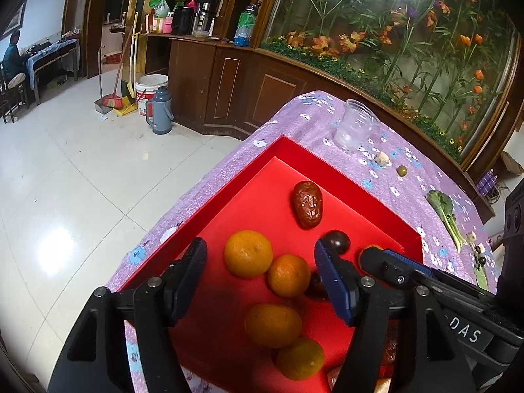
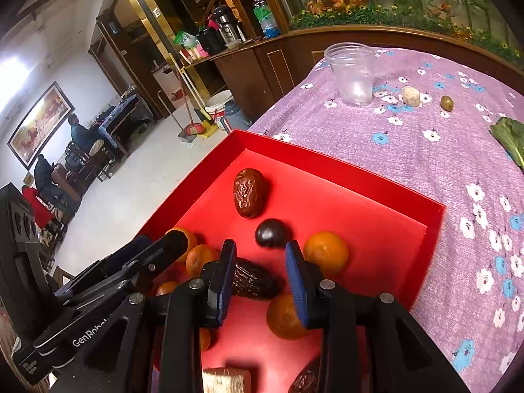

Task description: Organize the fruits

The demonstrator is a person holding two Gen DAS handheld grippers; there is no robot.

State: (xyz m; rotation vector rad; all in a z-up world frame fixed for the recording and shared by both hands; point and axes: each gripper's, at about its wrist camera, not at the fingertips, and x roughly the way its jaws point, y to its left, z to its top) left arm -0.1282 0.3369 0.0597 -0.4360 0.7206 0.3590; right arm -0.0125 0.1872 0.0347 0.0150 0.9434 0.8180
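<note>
Left wrist view: a red tray (image 1: 344,170) sits on a purple flowered tablecloth (image 1: 409,177). Inside it lie four oranges (image 1: 248,253), one red date (image 1: 308,203) and a dark round fruit (image 1: 337,241). The left gripper (image 1: 262,270) hangs over the oranges, jaws apart, holding nothing.

Right wrist view: the same tray (image 2: 327,162) also shows a dark wrinkled date (image 2: 255,281), which lies between the parted jaws of the right gripper (image 2: 260,270), untouched. Beyond the tray stand one clear plastic cup (image 2: 352,72), one pale lump (image 2: 411,96) and one green olive (image 2: 446,102). Left of the tray, a tiled floor, wooden cabinets and seated people
</note>
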